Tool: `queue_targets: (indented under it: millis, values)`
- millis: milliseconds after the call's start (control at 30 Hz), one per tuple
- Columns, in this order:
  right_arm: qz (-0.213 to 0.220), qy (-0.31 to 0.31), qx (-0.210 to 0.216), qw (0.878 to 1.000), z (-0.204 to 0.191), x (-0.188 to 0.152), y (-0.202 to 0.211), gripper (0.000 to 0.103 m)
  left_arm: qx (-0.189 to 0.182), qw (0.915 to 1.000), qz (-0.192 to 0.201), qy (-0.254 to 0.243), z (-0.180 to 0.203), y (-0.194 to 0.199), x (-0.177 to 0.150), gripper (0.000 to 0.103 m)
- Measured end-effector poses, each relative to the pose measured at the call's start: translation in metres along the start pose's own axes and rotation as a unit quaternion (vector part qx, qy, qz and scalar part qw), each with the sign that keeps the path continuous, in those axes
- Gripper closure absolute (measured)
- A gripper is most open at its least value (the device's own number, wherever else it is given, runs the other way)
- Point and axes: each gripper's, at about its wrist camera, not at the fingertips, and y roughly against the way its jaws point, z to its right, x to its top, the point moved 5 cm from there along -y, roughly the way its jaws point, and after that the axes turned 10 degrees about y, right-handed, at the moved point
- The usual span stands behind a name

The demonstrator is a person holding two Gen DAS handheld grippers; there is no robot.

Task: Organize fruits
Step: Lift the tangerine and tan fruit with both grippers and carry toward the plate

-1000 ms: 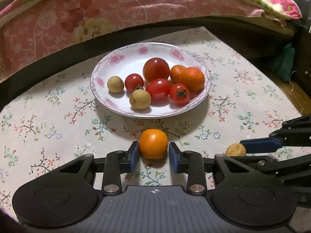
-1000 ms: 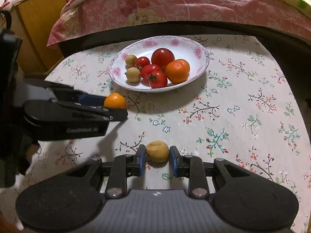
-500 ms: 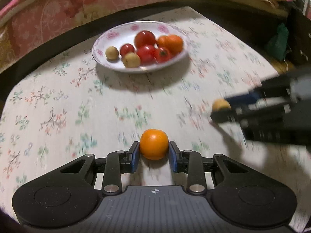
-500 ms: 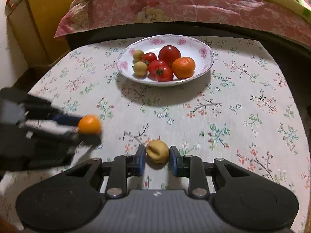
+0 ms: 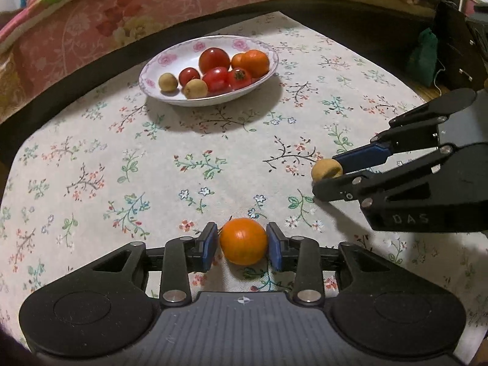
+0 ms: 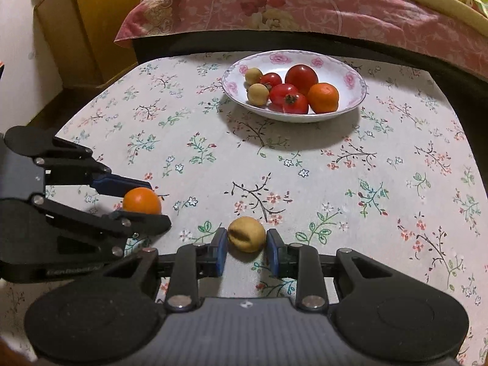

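Note:
My left gripper (image 5: 243, 245) is shut on a small orange (image 5: 243, 241) and holds it just above the floral tablecloth; it also shows in the right wrist view (image 6: 141, 200). My right gripper (image 6: 246, 244) is shut on a tan longan (image 6: 246, 233), seen from the left wrist view at the right (image 5: 326, 169). A white flowered plate (image 5: 170, 58) at the far side holds several tomatoes, two longans and an orange (image 5: 253, 62). The plate also shows in the right wrist view (image 6: 353, 79).
A round table with a floral cloth (image 5: 152, 158) carries everything. A bed with a pink quilt (image 5: 122, 15) runs along the far side. A wooden cabinet (image 6: 79, 30) stands at the far left. A green bag (image 5: 422, 58) sits at the far right.
Both grippers have pulled back from the plate toward the near side of the table, each still holding its fruit. The plate now looks farther away.

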Motion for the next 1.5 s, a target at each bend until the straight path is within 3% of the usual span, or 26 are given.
queue_targets:
  millis: [67, 167, 933, 1000, 1233, 1500]
  values:
    - [-0.004, 0.010, 0.004, 1.000, -0.003, 0.001, 0.000, 0.068, 0.004, 1.0000, 0.004, -0.001, -0.002, 0.004, -0.002, 0.052]
    - [-0.004, 0.019, 0.007, 1.000, -0.007, 0.000, 0.000, 0.062, 0.004, 1.0000, 0.009, 0.002, -0.004, 0.010, -0.007, 0.048]
    - [-0.007, 0.023, -0.009, 1.000, -0.005, 0.004, -0.003, 0.062, 0.005, 1.0000, 0.001, 0.000, -0.005, 0.013, -0.019, 0.048]
    - [-0.010, 0.023, -0.007, 1.000, -0.004, 0.004, -0.004, 0.063, 0.005, 1.0000, -0.001, 0.000, -0.005, 0.012, -0.018, 0.048]
    - [-0.014, 0.040, -0.012, 0.999, -0.011, 0.005, -0.005, 0.081, 0.001, 0.9999, -0.009, 0.012, -0.007, 0.010, -0.016, 0.061]
    - [-0.004, 0.040, -0.001, 0.999, -0.014, 0.009, 0.000, 0.081, -0.008, 0.9998, -0.006, 0.018, -0.004, 0.010, -0.008, 0.062]
